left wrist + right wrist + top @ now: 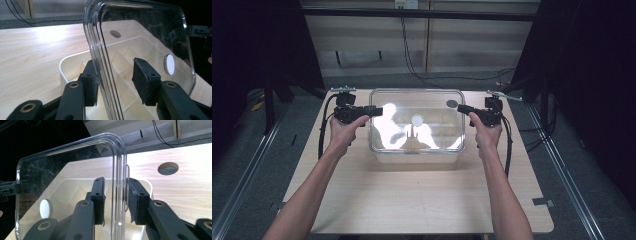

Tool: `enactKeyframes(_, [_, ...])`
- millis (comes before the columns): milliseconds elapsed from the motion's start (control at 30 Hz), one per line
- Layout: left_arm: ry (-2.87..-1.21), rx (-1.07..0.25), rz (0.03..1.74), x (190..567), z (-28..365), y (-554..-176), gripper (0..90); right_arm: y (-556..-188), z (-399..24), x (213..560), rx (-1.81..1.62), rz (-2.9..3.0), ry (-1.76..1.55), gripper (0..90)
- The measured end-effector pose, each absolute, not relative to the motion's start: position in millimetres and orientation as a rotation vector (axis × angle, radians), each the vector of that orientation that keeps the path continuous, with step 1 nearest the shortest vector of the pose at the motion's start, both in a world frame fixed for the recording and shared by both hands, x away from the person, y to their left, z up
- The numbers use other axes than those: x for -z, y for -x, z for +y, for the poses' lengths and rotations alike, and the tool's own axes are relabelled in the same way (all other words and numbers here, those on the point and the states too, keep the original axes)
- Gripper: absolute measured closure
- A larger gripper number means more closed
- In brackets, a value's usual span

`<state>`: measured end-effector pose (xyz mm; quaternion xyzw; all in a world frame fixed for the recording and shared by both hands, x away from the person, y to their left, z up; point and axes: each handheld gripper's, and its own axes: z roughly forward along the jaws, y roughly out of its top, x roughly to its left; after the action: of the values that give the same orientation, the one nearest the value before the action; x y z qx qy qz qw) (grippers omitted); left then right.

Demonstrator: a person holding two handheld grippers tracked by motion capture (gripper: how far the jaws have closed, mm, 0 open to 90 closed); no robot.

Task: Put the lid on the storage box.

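1. On my screens a clear lid (417, 122) sits flat over a cream box (416, 156), near the middle of the wooden table (362, 200), slightly toward the far edge.
2. Left gripper (374, 111) is at the lid's left edge, held by the left hand (346, 131). In the left gripper view the lid (140, 50) rim stands between the jaws: one pad (90, 85) lies against the rim, the other pad (145, 82) stands clear of the plastic with a plain gap. I read this one as apart, not clamped.
3. Right gripper (460, 108) is at the lid's right edge, in the right hand (486, 135). In the right gripper view the lid (75, 177) rim runs between the two pads (136, 200), and both sit close on it. I read it as clamped on the lid.
4. A white round disc (417, 120) shows at the lid's centre; I see it through the plastic in the left gripper view (170, 64) and the right gripper view (46, 208).
5. The box (75, 65) under the lid has slanted dividers inside.
6. A round hole (452, 103) in the table lies near the lid's far right corner, seen also in the right gripper view (168, 168).
7. Black cables (324, 130) trail from both grippers down the table sides.
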<state>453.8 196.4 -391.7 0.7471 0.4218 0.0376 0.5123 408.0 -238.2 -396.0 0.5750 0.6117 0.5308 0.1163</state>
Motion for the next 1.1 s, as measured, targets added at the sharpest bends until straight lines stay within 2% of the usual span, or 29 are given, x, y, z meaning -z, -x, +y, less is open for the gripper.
enactKeyframes(567, [-1.849, -0.065, 1.032, 413.0, 197.6, -473.2, 53.2, -426.8, -236.0, 414.8, -1.470, 1.845, -1.735, 64.5])
enactKeyframes(700, [-1.868, -0.070, 1.049, 417.7, 196.4, -475.5, 51.8, -430.1, -232.2, 419.4, -1.415, 1.867, -1.728, 60.8])
enactKeyframes(1100, [-1.854, -0.048, 1.071, 426.6, 195.1, -481.1, 50.8, -435.8, -233.3, 428.6, -1.385, 1.893, -1.755, 59.0])
